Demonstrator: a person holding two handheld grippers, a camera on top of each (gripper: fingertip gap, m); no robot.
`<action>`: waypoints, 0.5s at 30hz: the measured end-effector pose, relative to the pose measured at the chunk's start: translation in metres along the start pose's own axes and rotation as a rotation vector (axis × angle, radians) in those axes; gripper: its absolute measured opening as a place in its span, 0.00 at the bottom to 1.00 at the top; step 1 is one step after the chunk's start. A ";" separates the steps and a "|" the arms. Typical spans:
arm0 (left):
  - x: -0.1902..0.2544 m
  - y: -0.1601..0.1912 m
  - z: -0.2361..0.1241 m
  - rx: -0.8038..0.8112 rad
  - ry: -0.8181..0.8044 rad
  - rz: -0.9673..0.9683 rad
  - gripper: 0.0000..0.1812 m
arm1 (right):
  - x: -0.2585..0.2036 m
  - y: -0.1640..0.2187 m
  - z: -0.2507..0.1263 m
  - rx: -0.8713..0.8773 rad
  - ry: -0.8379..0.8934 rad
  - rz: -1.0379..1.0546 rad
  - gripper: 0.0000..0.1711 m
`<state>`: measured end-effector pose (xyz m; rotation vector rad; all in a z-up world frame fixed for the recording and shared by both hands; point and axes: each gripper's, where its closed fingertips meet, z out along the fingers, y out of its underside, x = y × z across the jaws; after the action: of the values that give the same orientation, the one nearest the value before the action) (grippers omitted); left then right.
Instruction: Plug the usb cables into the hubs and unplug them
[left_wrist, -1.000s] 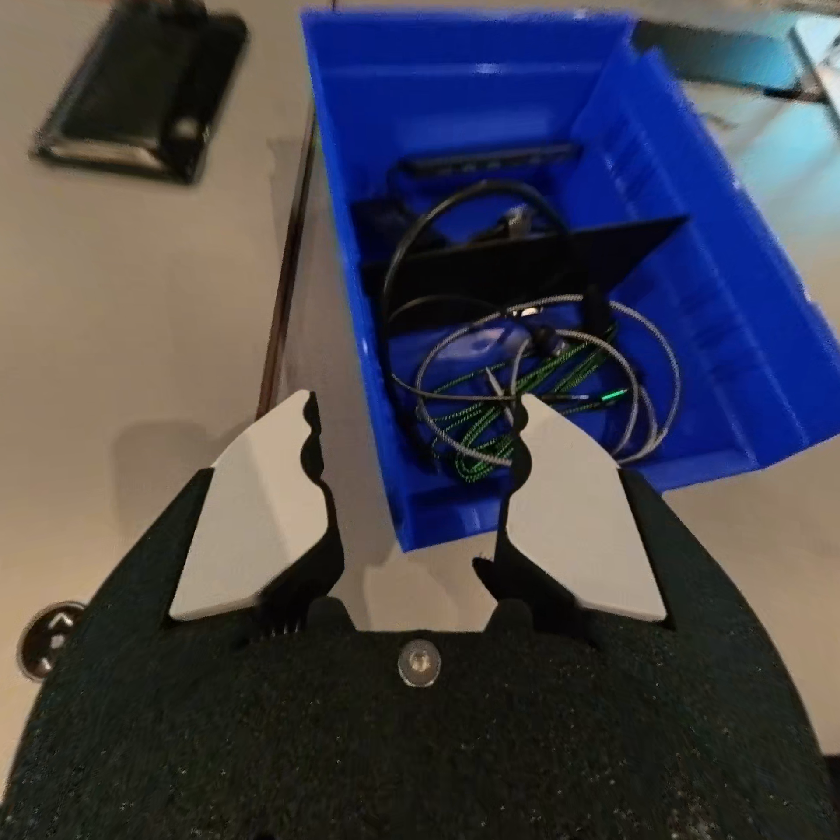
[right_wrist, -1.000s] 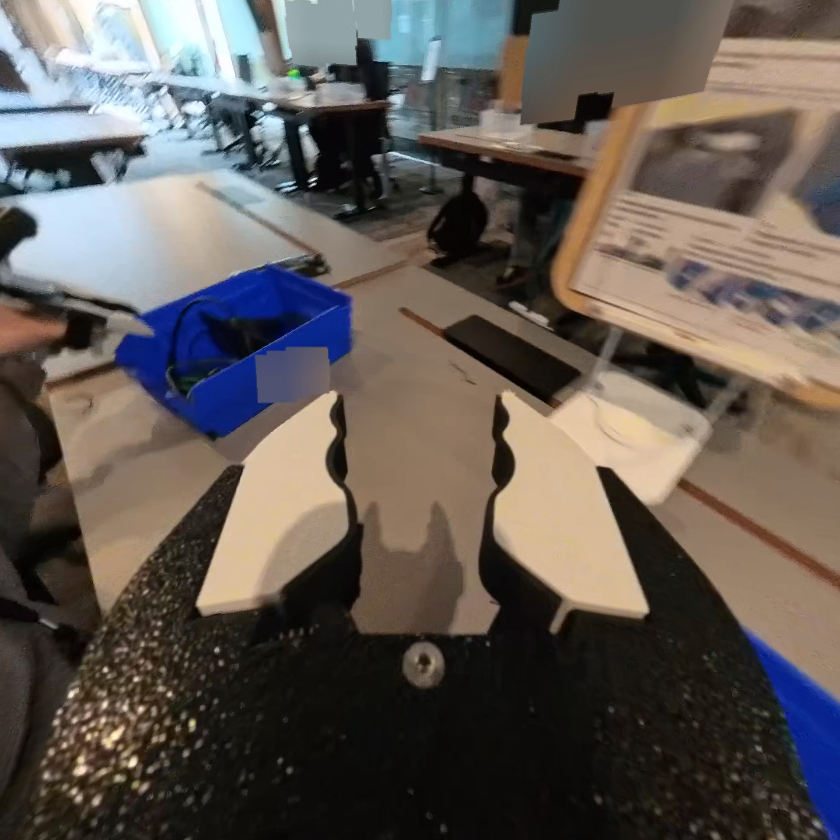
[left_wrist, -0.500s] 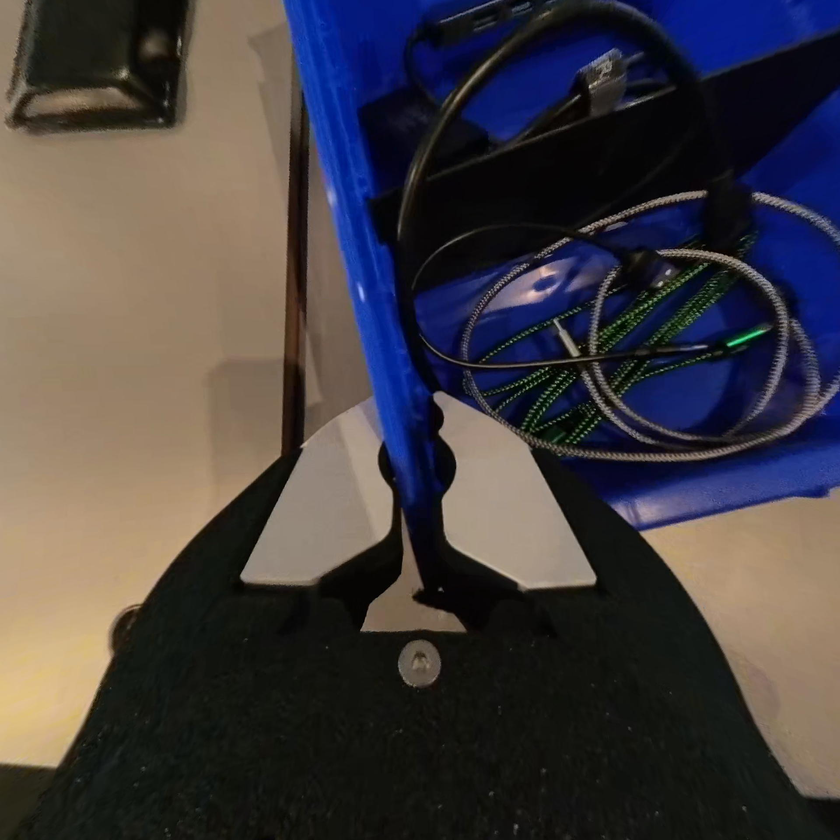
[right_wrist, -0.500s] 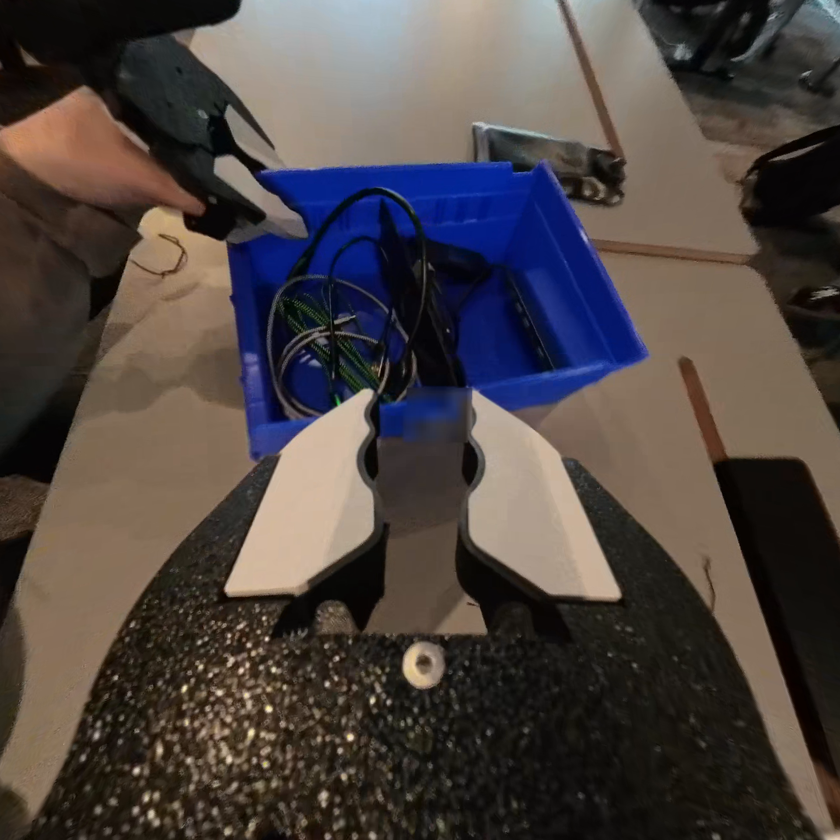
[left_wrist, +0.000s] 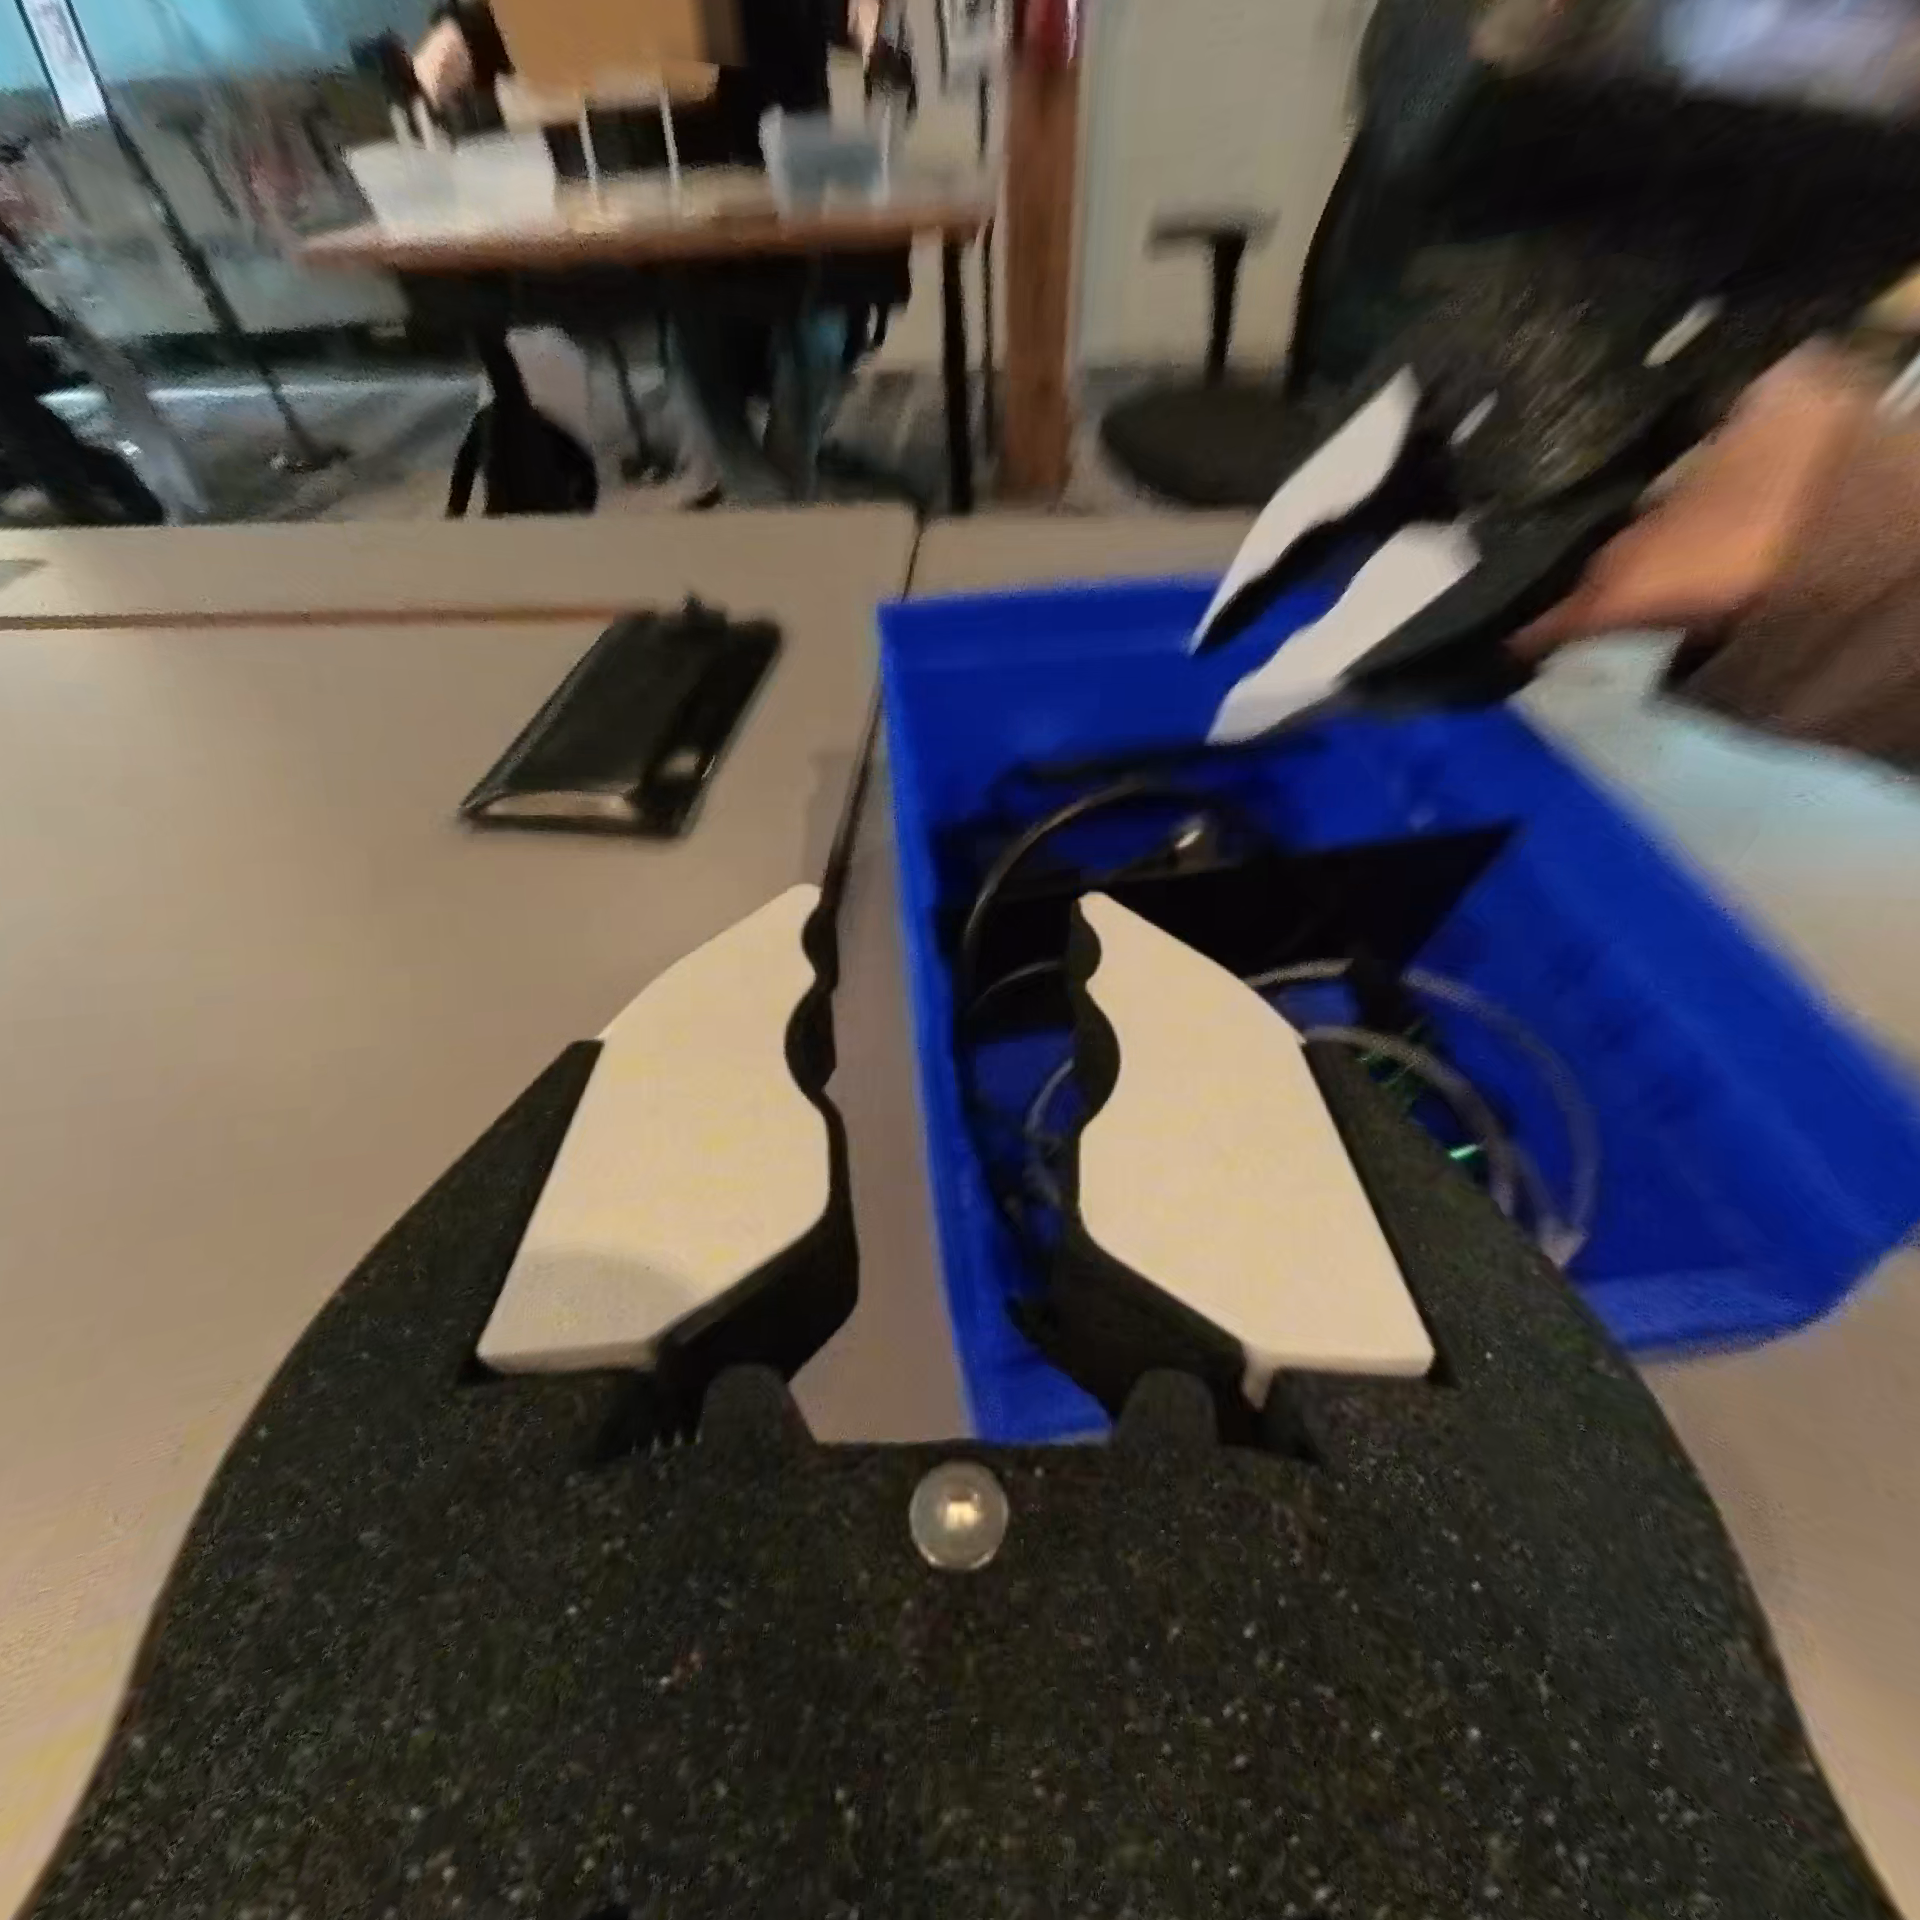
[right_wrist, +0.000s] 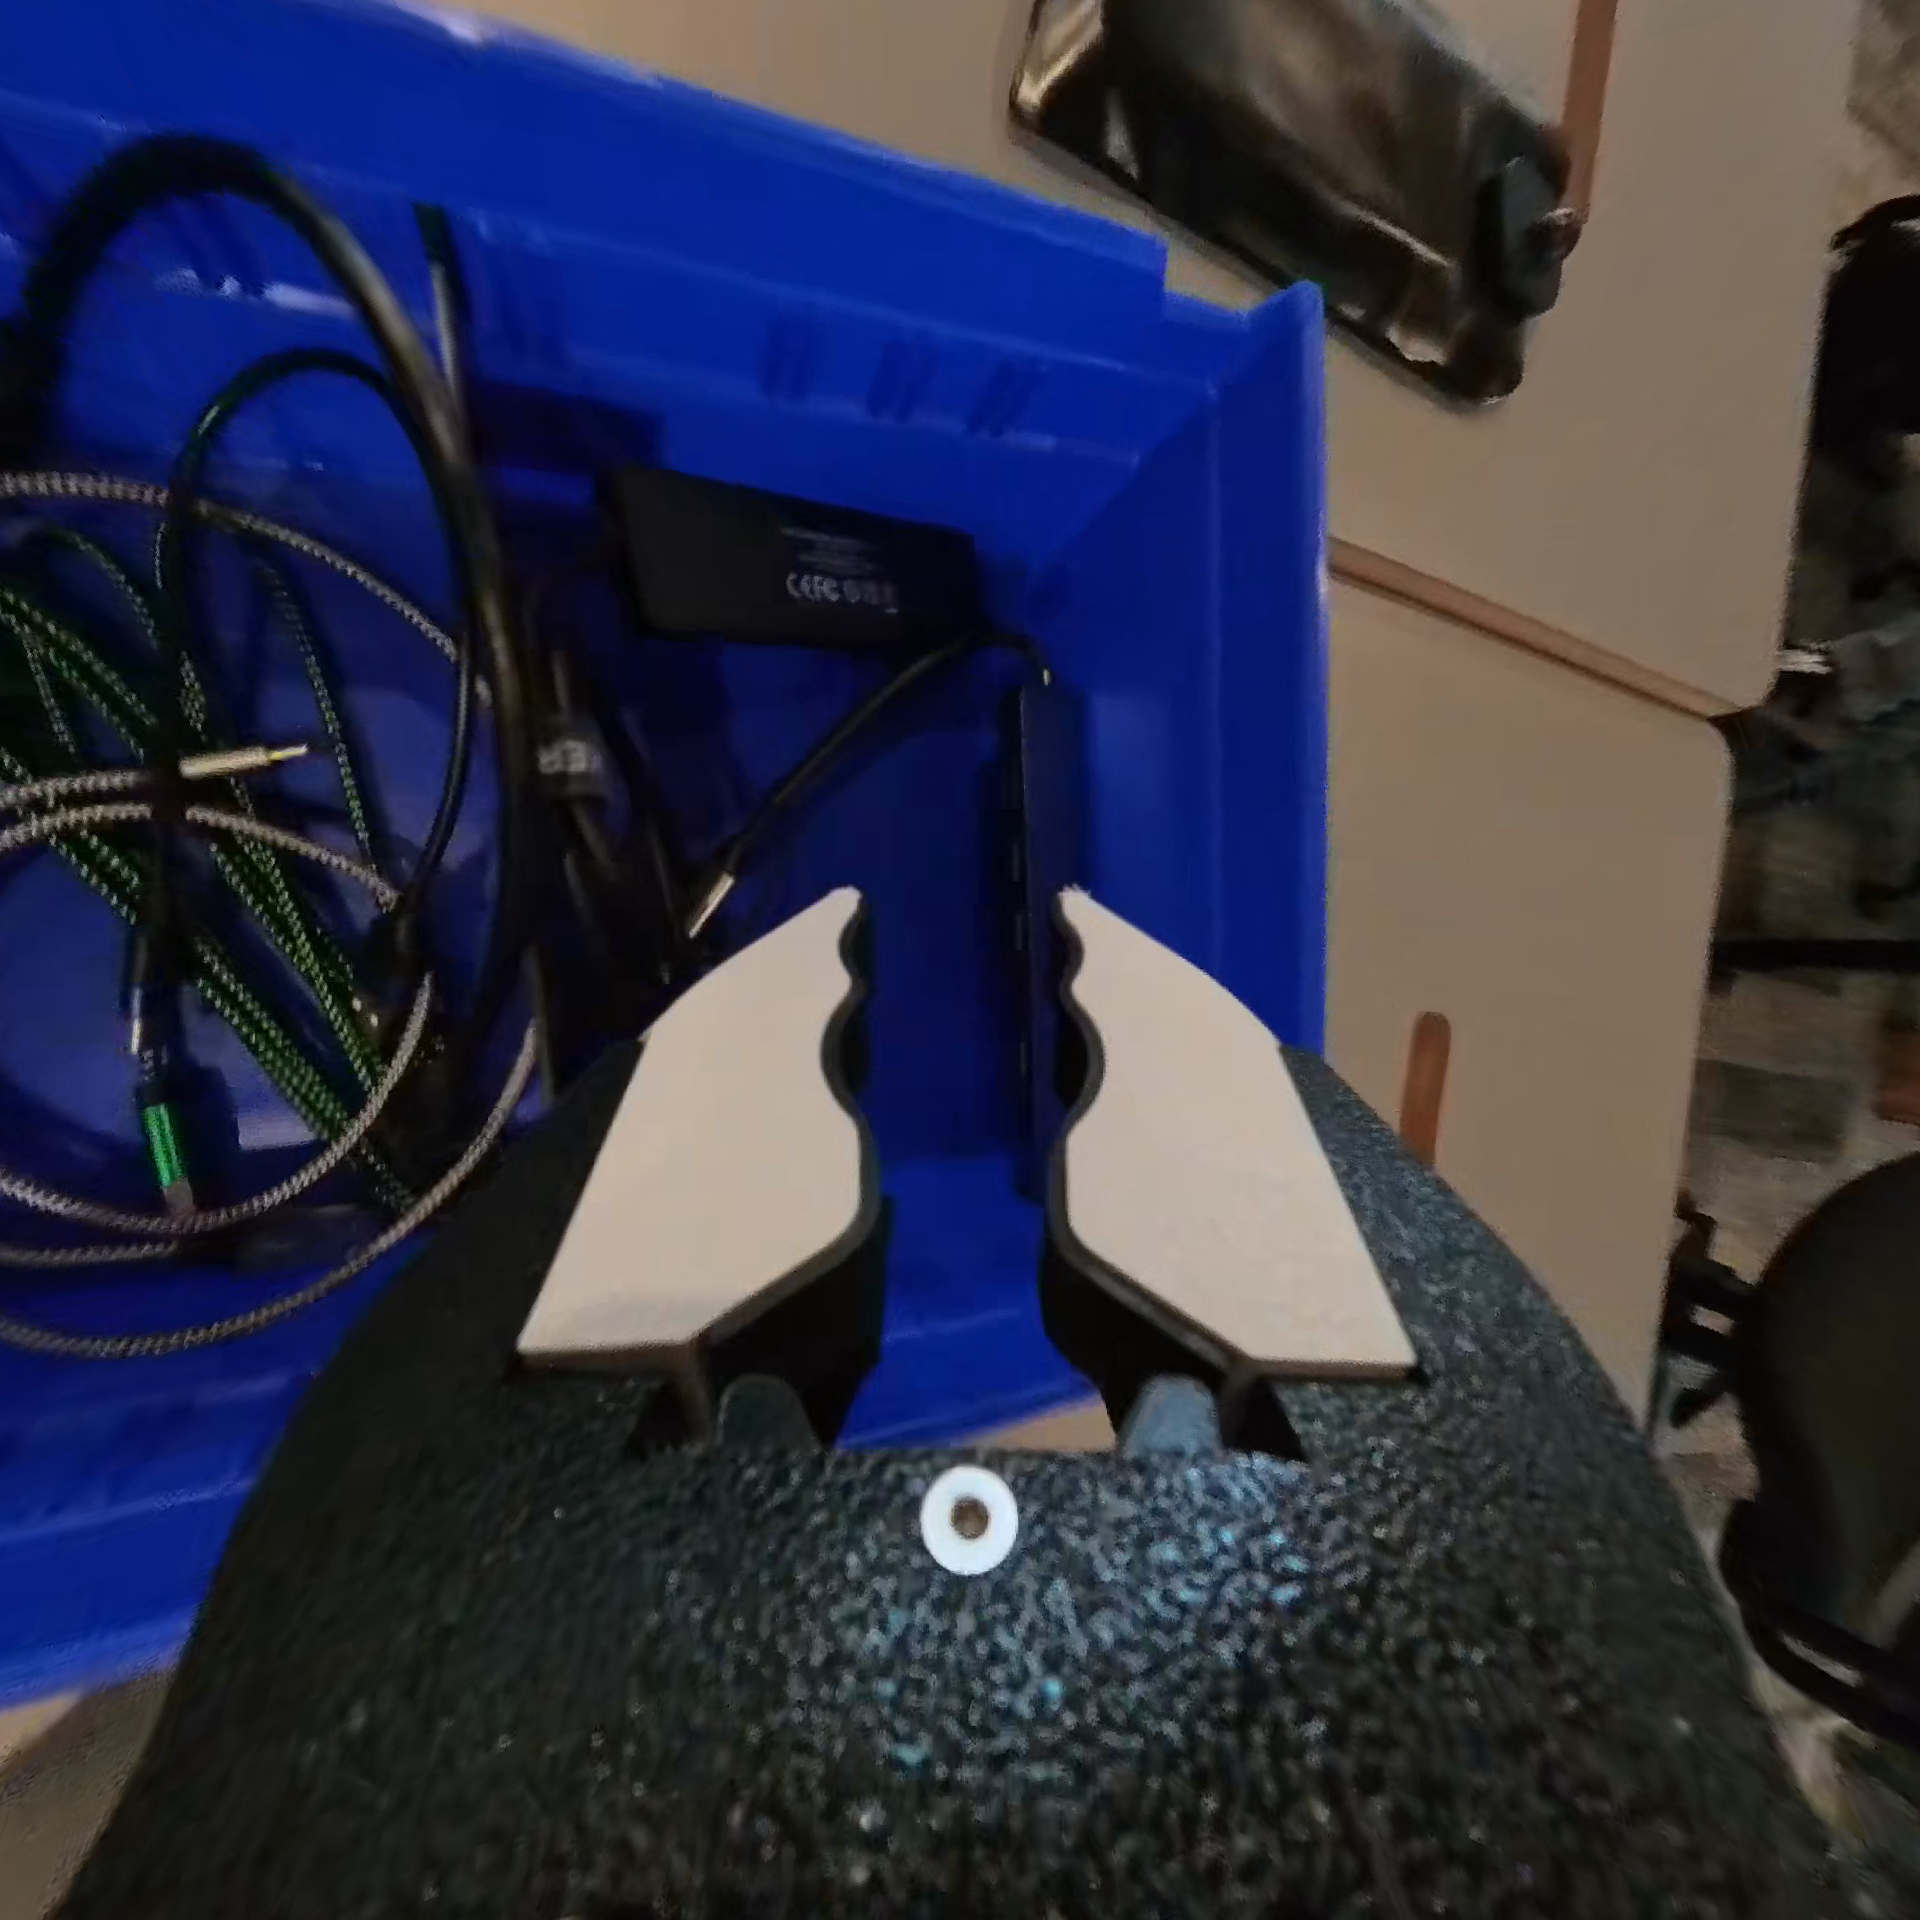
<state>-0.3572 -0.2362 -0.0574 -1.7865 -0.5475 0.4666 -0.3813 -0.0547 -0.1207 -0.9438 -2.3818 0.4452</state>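
Released since half a second ago: the blue plastic bin (left_wrist: 1714, 1039) wall is no longer pinched by the left tool (left_wrist: 945, 925), whose jaws are now parted with nothing between them, the left finger over the grey surface (left_wrist: 260, 935) and the right finger over the bin's left wall. The right tool (right_wrist: 961, 914) has been brought in over the bin's far compartment; its jaws are spread and nothing is gripped.

Nearest in the right wrist view, a slim black hub (right_wrist: 1023, 883) is seen standing on edge along the bin's right wall, just beside the right finger. A short black cable with a metal plug (right_wrist: 717, 904) lies just left of the tool tips. Further back, a flat black rectangular hub (right_wrist: 800, 571) lies against the far wall. Left of the black divider (left_wrist: 1351, 894), green-and-black braided cables (right_wrist: 260, 883) and grey braided cables (right_wrist: 83, 821) are coiled together. Beyond the bin, a black wallet-like case (left_wrist: 634, 727) rests on the surface.
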 end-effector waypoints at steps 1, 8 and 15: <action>0.005 -0.006 -0.003 0.044 0.038 -0.041 0.26 | 0.002 -0.001 0.005 -0.007 -0.014 0.012 0.18; 0.036 -0.029 -0.029 0.207 0.206 -0.194 0.45 | 0.018 0.020 0.035 -0.306 0.034 -0.137 0.21; 0.040 -0.028 -0.061 0.200 0.138 -0.125 0.47 | 0.024 0.042 0.046 -0.529 0.081 -0.221 0.27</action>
<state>-0.2936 -0.2536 -0.0159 -1.5701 -0.4942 0.2981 -0.4008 -0.0128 -0.1688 -0.8733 -2.5366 -0.3195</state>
